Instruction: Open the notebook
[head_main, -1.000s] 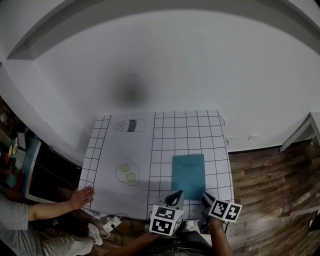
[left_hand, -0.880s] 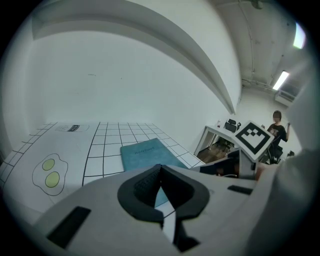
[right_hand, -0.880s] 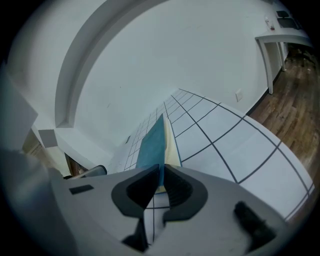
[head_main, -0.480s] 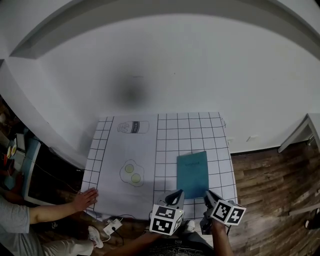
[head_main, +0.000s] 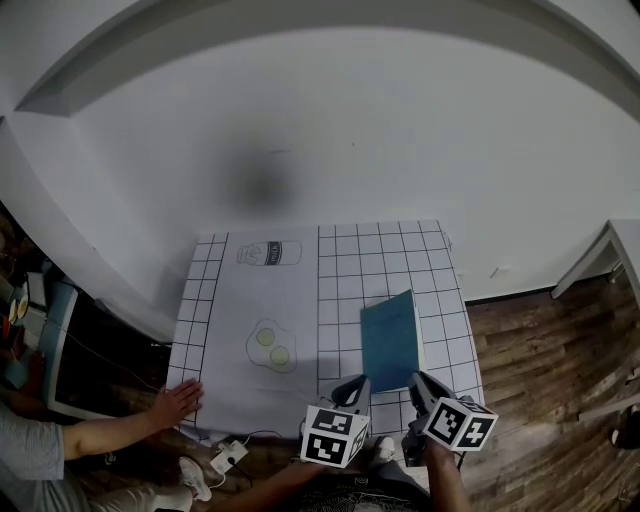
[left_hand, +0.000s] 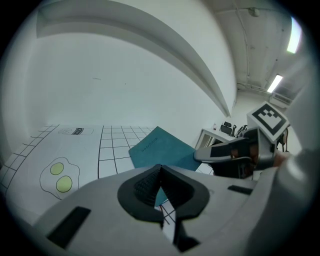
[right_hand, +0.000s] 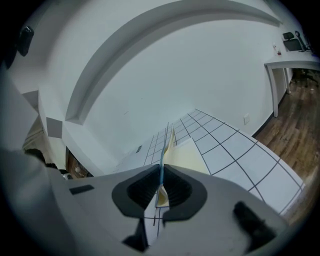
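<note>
The teal notebook (head_main: 390, 340) lies on the right half of the table (head_main: 380, 260), low in the head view, on the black grid lines of the table's white covering. Its cover is lifted off the pages at the near edge and stands tilted. The right tool (head_main: 420, 386), at the lower right of that view, grips this cover. In the right gripper view the thin blue edge of the cover (right_hand: 161, 167) runs straight up between the dark pads of the right tool (right_hand: 160, 187). The jaws have just been closing and now stand narrow on that edge, with the cream inner pages (right_hand: 187, 155) lying open to the right of it. The left tool (head_main: 352, 388) hovers just left of the right one, near the notebook's near edge but not touching it. In the left gripper view the jaws of the left tool (left_hand: 160, 187) are pressed together with nothing between them. The raised teal cover (left_hand: 160, 147) slants beyond them, toward the right tool (left_hand: 200, 154) at the right of the frame. A fried egg drawing (head_main: 272, 346) sits left of the notebook and a can drawing (head_main: 268, 254) lies near the table's far edge. Another person's hand (head_main: 178, 402) rests on the table's lower left corner. Wooden floor (head_main: 540, 380) fills the right of the head view.
</note>
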